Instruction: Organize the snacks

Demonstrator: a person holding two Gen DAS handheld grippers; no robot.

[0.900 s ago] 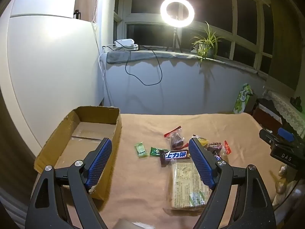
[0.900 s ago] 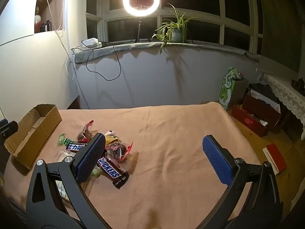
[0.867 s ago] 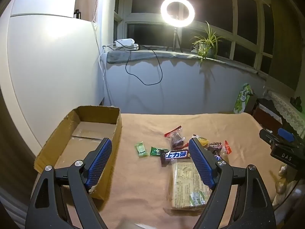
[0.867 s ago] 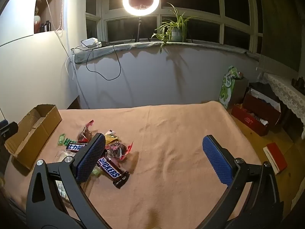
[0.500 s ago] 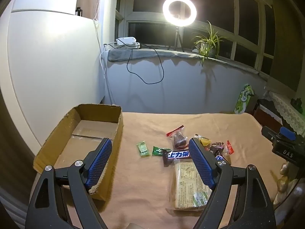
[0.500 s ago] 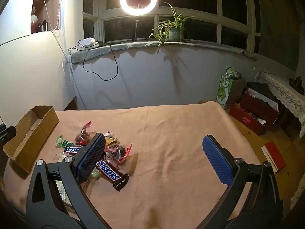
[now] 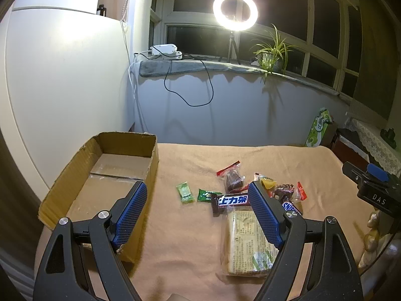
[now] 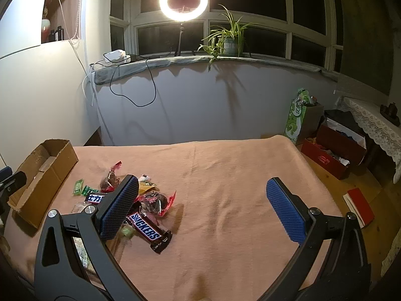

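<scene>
We see both sets of tongs spread wide with nothing in them. The left tongs (image 7: 195,214) hang over the peach, fuzzy blanket (image 8: 225,175) that covers the bench, blue dimpled pads (image 7: 130,215) on black arms. The right tongs (image 8: 203,209) hover over bare blanket, with their left pad above the edge of the snack pile.

On the left edge sits a corrugated cardboard box (image 7: 57,195), open-topped, with rough torn rims and tape across its floor; we see nothing inside it. The snacks lie well apart from it, near the middle of the bench: a flat light green packet (image 7: 185,192), a dark green crinkled one (image 7: 206,195) just beside it, a dark bar with white Chinese lettering (image 7: 230,200), a clear pouch with a red top (image 7: 231,176) holding something dark, and a glossy brown Snickers bar (image 8: 147,230) lying slantwise. A large clear-wrapped cracker block (image 7: 246,240) with printed text lies nearest us, partly behind the left tongs' right pad.

Beyond, a glaring ring light (image 8: 183,1) on a tripod, a spider plant (image 8: 228,39) in a pot on the padded sill, a white power strip (image 7: 164,50) with a dangling black cable (image 7: 190,85).
</scene>
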